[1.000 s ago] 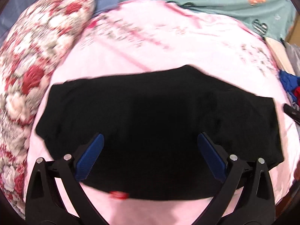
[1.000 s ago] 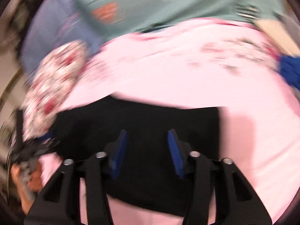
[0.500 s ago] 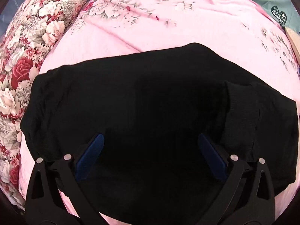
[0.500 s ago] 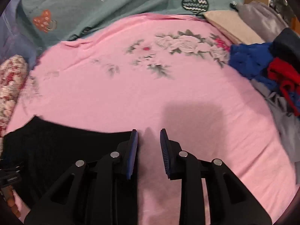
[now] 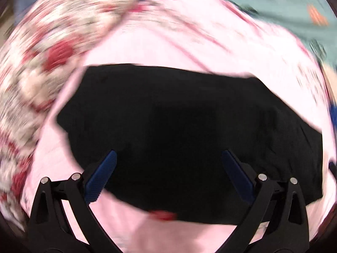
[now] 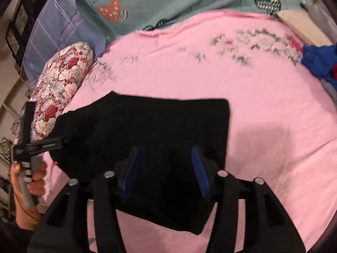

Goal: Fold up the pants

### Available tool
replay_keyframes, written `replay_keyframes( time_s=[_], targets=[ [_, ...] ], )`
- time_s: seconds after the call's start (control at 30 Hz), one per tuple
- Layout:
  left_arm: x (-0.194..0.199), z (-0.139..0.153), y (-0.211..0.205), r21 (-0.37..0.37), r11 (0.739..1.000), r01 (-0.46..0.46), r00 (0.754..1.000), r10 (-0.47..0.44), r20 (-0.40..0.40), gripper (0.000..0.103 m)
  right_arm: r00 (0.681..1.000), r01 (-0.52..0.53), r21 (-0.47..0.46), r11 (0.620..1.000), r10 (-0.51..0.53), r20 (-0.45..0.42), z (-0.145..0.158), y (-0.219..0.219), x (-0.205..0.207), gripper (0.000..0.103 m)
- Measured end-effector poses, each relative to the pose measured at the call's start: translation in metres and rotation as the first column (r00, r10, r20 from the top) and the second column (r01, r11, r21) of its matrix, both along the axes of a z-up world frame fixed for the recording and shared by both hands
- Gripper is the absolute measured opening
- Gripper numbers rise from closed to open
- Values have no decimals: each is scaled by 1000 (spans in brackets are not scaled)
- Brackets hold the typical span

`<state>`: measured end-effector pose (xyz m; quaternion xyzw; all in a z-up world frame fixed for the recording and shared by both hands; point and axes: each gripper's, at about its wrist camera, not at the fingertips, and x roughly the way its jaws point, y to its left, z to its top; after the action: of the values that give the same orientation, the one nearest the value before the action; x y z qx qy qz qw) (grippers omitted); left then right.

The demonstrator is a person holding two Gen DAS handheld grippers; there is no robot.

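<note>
In the right wrist view, a floral bolster (image 6: 61, 88) is seen at nine o'clock and a blue garment pile (image 6: 320, 63) at three o'clock on the pink bed sheet (image 6: 273, 109). The black pants (image 6: 147, 130), folded into a flat matte block, lie centrally, long axis nine to three. The left tool (image 5: 167, 175) is spread wide, holding nothing. The right tool (image 6: 165, 172) is opening, unclamped, over the pants.
</note>
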<state>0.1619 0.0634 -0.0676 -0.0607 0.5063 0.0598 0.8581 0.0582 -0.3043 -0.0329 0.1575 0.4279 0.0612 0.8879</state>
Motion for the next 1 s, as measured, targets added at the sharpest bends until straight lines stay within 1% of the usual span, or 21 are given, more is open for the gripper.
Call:
replay_keyframes(
  time_s=[0.03,0.1,0.17,0.23,0.3,0.37,0.4,0.43,0.47,0.5,0.6,0.7,0.73,0.77,0.8,0.83,0.9,0.93,0.97,1.0],
  targets=[
    [-6,2,24,-26,996,-89,996,89,19,101,1000,1,-2,1000,-1,4,1,2,0,55],
    [-14,0,56,-72,982,-176,984,178,22,101,1000,-2,25,1000,2,11,1,6,1,55],
    [-20,-6,86,-123,966,-227,974,228,-12,101,1000,0,42,999,0,15,0,13,1,55],
    [-27,-15,112,-194,941,-277,961,274,-42,100,1000,-6,29,1000,6,7,-1,19,4,55],
    [-29,-23,126,-230,926,-298,955,290,-70,99,1000,-14,14,1000,14,-2,-1,26,8,55],
    [-24,-32,133,-293,912,-288,958,269,-103,89,1000,-17,14,1000,17,-11,-3,30,12,55],
    [-21,-36,134,-317,906,-279,960,254,-119,80,1000,-17,12,1000,18,-14,-5,33,14,55],
    [-18,-36,135,-309,910,-275,961,252,-112,73,1000,-20,11,1000,20,-18,-6,37,17,55],
    [-13,-36,132,-318,913,-255,967,233,-107,67,999,-25,12,1000,25,-23,-7,42,21,55],
    [-6,-39,129,-337,910,-242,970,213,-121,65,999,-30,15,999,30,-24,-7,45,23,55],
    [8,-40,131,-346,908,-235,972,207,-116,65,998,-57,16,998,57,-20,-6,59,28,55],
    [23,-42,130,-338,911,-236,971,206,-121,64,997,-75,3,997,75,-18,-5,67,28,55],
    [29,-43,129,-322,917,-236,971,207,-124,60,997,-75,2,997,75,-18,-6,67,28,55],
    [31,-42,127,-289,926,-242,968,212,-131,51,997,-71,4,998,71,-19,-6,66,27,55],
    [35,-42,123,-289,932,-221,973,188,-137,22,998,-65,11,998,66,-20,-7,65,26,55],
    [35,-39,120,-287,935,-208,975,175,-139,18,998,-61,17,998,61,-21,-7,63,25,55],
    [28,-22,107,-203,962,-185,981,168,-100,11,999,-50,30,998,51,-16,-7,59,21,55],
    [25,-12,97,-175,972,-159,986,148,-72,9,999,-48,35,998,49,-12,-7,57,19,55],
    [20,3,82,-158,981,-112,994,108,-31,9,999,-46,39,998,46,-7,-6,54,16,55],
    [18,14,70,-153,985,-76,997,75,-9,9,999,-41,41,998,41,0,-5,51,13,55]
  ],
)
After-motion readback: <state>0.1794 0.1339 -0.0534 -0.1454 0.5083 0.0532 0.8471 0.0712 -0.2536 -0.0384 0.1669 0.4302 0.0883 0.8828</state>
